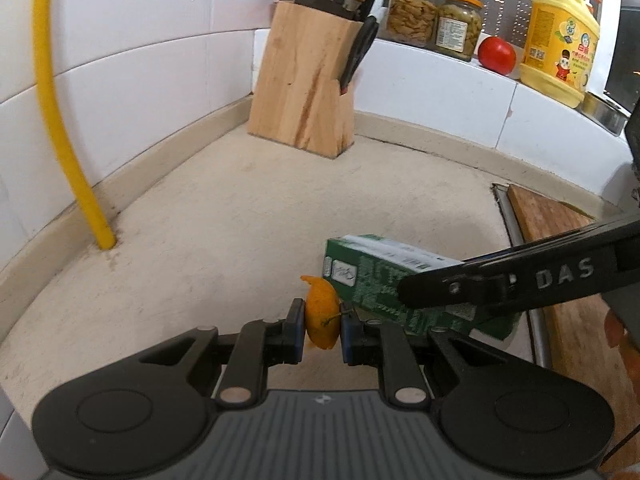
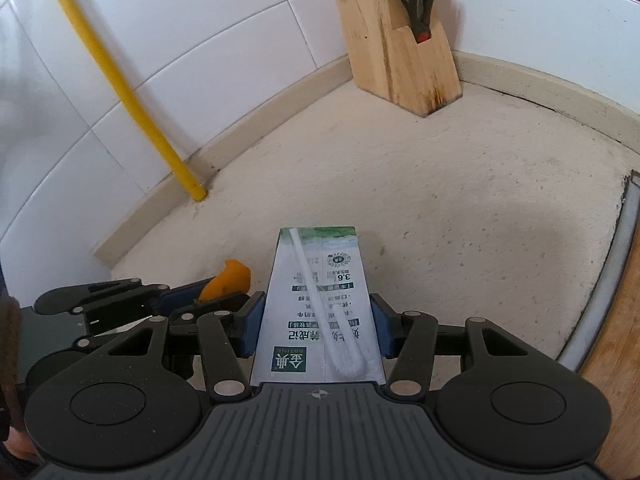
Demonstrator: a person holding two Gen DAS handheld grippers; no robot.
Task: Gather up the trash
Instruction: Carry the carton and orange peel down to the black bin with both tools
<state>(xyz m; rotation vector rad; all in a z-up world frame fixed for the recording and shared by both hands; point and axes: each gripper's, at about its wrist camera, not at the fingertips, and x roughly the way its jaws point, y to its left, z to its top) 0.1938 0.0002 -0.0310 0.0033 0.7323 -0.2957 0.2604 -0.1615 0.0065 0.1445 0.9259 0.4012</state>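
Note:
My left gripper is shut on a piece of orange peel, pinched between its blue pads above the beige counter. Just to its right, my right gripper reaches in from the right edge, holding a green and white milk carton. In the right wrist view, the right gripper is shut on that carton, which points away with a white straw stuck on its top face. The left gripper and the peel show at the left, close beside the carton.
A wooden knife block with knives and scissors stands in the far corner. A yellow pipe rises from the counter at the left wall. Jars, a tomato and a yellow detergent bottle sit on the back ledge. A wooden board lies at the right.

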